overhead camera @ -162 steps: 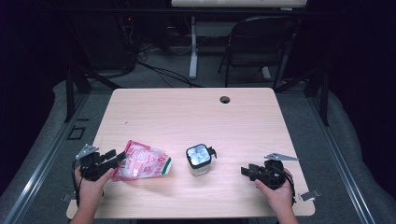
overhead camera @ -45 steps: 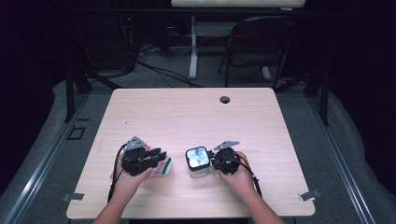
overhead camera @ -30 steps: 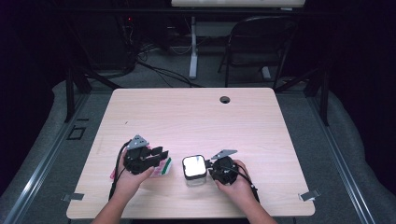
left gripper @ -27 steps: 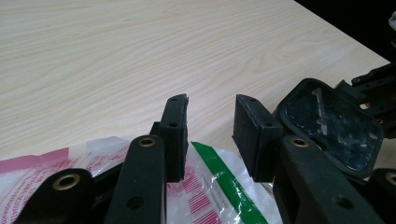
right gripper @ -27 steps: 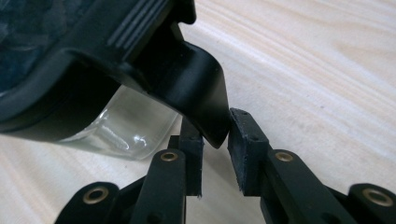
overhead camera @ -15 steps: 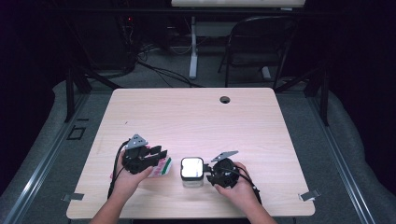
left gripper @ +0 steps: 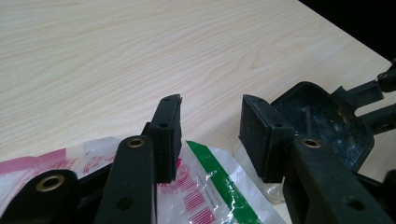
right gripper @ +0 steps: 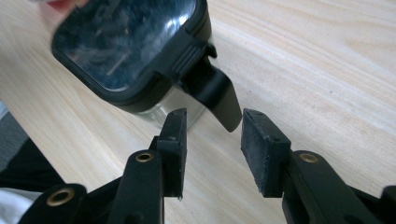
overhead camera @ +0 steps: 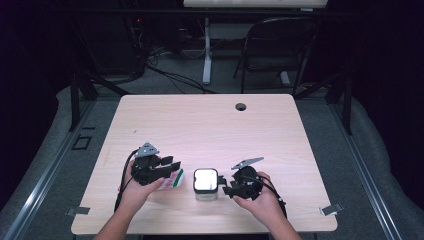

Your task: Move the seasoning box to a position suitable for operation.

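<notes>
A small clear container [overhead camera: 205, 181] with a black-rimmed lid [right gripper: 126, 42] stands near the table's front edge. Its lid latch [right gripper: 215, 95] hangs loose on the side facing my right gripper [overhead camera: 225, 184]. That gripper [right gripper: 212, 140] is open; its jaws have just been opening, and the latch's tip lies just ahead of them, untouched. A pink, white and green plastic bag [overhead camera: 172, 181] lies left of the container. My left gripper [overhead camera: 170, 167] hovers over the bag [left gripper: 205, 186], open [left gripper: 210, 135], jaws just widened, not pressing it. The container's lid [left gripper: 322, 116] lies right of those jaws.
The wooden table [overhead camera: 210, 125] has a round cable hole [overhead camera: 241, 106] at the back. A folding chair [overhead camera: 280, 45] and a desk leg [overhead camera: 206, 50] stand on the floor beyond the table. Metal clips [overhead camera: 330, 209] sit at the table's front corners.
Both hands came in from the table's sides to the bag and container. The container slid toward the front edge. In the last second the right gripper's jaws opened and it drew slightly back.
</notes>
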Motion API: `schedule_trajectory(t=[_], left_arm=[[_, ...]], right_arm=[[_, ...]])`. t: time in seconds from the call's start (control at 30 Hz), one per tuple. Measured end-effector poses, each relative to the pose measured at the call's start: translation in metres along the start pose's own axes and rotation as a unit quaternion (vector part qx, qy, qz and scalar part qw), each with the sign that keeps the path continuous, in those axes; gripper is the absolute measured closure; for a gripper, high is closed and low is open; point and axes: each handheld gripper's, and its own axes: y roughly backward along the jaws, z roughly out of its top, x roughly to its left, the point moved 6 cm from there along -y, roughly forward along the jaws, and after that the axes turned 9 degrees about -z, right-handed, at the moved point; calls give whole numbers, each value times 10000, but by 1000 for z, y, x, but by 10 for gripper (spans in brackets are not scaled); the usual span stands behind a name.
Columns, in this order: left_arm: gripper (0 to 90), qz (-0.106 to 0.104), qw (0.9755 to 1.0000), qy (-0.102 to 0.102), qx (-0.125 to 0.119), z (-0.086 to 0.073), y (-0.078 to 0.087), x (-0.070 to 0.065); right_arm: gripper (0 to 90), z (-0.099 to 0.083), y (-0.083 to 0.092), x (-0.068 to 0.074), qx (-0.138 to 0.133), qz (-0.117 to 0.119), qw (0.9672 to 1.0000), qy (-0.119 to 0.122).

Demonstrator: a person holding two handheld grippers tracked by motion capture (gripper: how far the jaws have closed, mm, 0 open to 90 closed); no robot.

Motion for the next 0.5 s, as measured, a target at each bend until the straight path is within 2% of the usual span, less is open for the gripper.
schedule_trajectory(t=[0.17,0.37,0.5], left_arm=[[571,-67,9999,78,35,-1,0,-2],[550,-133,9999,45,60,-2,1,-7],[537,-172,9998,78,60,-3,2,-8]], right_arm=[[599,7,11,-1,-185,60,9997,-169],[597,12,18,-2,-274,51,9995,-157],[597,19,28,-2,-442,165,9986,-221]])
